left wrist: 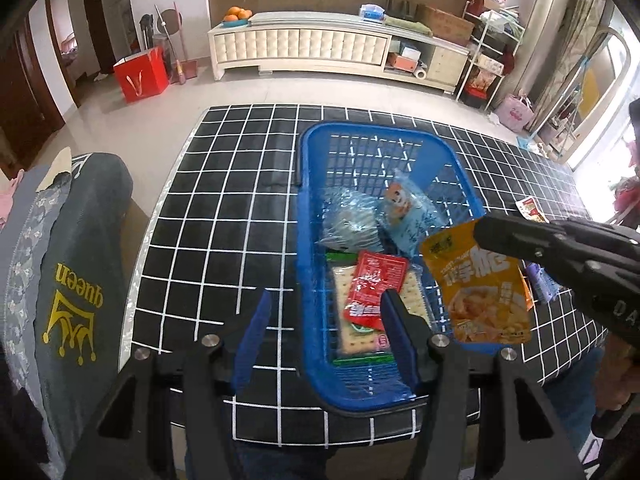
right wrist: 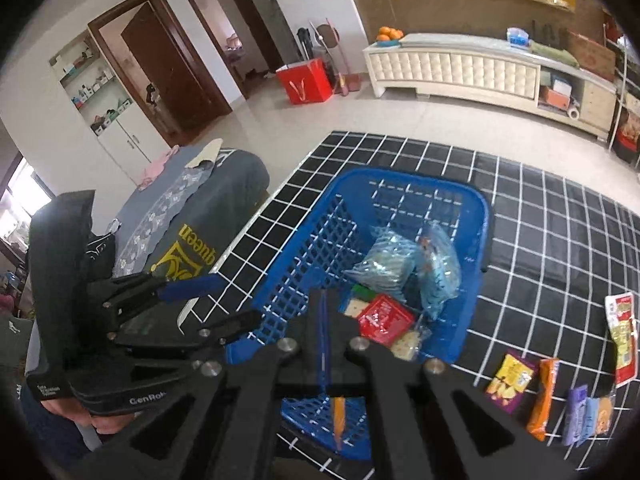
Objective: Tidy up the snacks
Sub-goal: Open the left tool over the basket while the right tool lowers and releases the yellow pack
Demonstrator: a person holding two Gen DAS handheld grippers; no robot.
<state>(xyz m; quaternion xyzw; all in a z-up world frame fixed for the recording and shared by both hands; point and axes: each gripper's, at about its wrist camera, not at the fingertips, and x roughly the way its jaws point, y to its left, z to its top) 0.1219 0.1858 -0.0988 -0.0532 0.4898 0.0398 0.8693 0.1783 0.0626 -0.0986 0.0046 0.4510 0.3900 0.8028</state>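
Note:
A blue plastic basket [left wrist: 362,127] stands on the black grid tablecloth [left wrist: 224,200]. It holds two clear-blue packets [left wrist: 352,220], a red packet [left wrist: 374,284] and a cracker pack [left wrist: 352,336]. My right gripper [left wrist: 486,236] comes in from the right, shut on the top of a yellow-orange snack pouch [left wrist: 480,292] that hangs over the basket's right rim. In the right wrist view the right gripper [right wrist: 323,304] is closed above the basket [right wrist: 420,174], and the pouch [right wrist: 340,420] shows edge-on. My left gripper [left wrist: 326,320] is open and holds nothing, over the basket's near left corner; in the right wrist view the left gripper [right wrist: 236,300] is at the basket's left.
Several loose snack packets lie on the cloth right of the basket: a yellow-purple one [right wrist: 510,380], an orange one [right wrist: 542,396], a purple one [right wrist: 576,412] and a long red-yellow one [right wrist: 622,336]. A grey "queen" cushion [left wrist: 80,280] borders the table's left edge.

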